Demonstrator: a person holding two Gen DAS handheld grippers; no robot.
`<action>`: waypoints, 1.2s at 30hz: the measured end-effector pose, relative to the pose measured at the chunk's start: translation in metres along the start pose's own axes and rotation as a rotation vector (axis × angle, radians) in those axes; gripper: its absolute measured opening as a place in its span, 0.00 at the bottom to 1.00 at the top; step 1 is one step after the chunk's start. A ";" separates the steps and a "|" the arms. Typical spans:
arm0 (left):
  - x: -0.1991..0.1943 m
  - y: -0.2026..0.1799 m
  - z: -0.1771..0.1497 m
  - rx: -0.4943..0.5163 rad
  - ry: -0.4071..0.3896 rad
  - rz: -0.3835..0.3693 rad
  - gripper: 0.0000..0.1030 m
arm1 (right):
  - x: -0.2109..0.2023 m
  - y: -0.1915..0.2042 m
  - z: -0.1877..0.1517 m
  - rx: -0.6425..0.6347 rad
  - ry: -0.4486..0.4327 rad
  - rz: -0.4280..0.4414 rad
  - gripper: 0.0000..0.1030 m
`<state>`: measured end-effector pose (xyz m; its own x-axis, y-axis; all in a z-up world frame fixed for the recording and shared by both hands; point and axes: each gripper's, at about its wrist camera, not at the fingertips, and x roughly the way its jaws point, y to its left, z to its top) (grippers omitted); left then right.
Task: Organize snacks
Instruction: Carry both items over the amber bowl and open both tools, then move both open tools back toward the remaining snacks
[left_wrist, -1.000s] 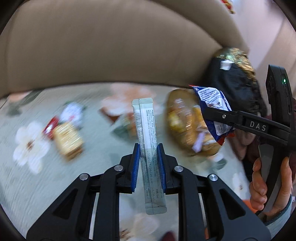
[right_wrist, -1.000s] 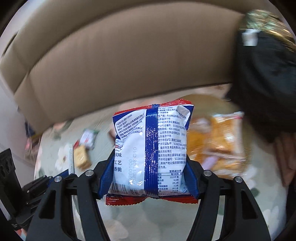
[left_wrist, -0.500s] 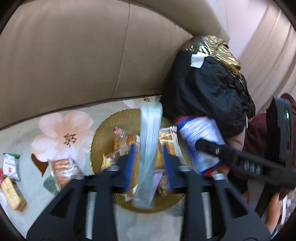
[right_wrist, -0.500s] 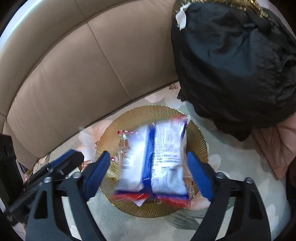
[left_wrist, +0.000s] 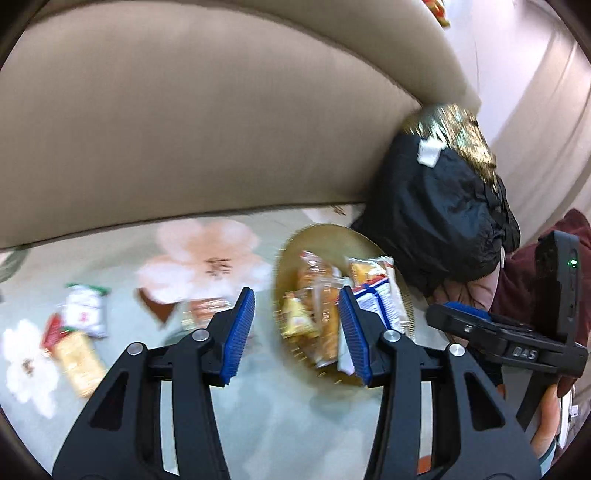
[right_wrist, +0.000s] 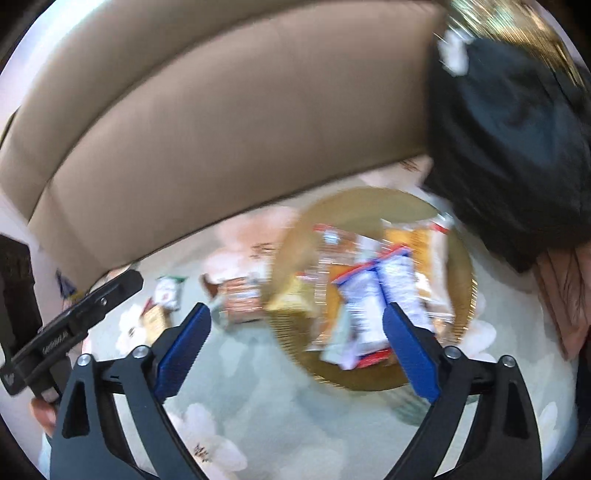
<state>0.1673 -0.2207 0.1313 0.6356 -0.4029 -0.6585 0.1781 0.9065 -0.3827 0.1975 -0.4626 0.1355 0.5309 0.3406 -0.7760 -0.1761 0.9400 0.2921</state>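
A gold round plate (left_wrist: 325, 236) (right_wrist: 354, 206) sits on the flowered seat cover and holds several snack packs. Among them lies a white and blue packet (right_wrist: 373, 295) (left_wrist: 376, 299). My left gripper (left_wrist: 295, 332) is open and empty, just left of and above the plate. My right gripper (right_wrist: 295, 339) is open and empty above the plate's near edge. Loose snacks remain on the cover: a white pack (left_wrist: 86, 308), a tan cracker pack (left_wrist: 79, 362) and a brownish pack (right_wrist: 240, 295) (left_wrist: 207, 312) beside the plate.
A tan sofa backrest (left_wrist: 221, 129) rises behind the seat. A black garment with a gold top (left_wrist: 439, 206) (right_wrist: 509, 147) lies right of the plate. A hand (left_wrist: 550, 417) holds the right gripper's handle at the far right.
Both grippers opened. The long white stick pack left my left gripper and the white and blue packet left my right; both now lie on the plate. Both grippers drew back.
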 end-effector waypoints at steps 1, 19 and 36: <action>-0.017 0.010 -0.002 -0.013 -0.016 0.006 0.45 | -0.005 0.017 -0.003 -0.030 -0.006 0.010 0.95; -0.131 0.182 -0.143 -0.372 -0.055 0.320 0.56 | 0.084 0.138 -0.132 -0.272 0.122 -0.041 0.95; -0.084 0.193 -0.155 -0.381 0.047 0.366 0.74 | 0.113 0.109 -0.123 -0.094 0.221 0.026 0.95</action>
<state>0.0317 -0.0308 0.0123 0.5689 -0.0821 -0.8183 -0.3403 0.8823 -0.3251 0.1366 -0.3190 0.0110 0.3324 0.3504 -0.8756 -0.2693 0.9250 0.2680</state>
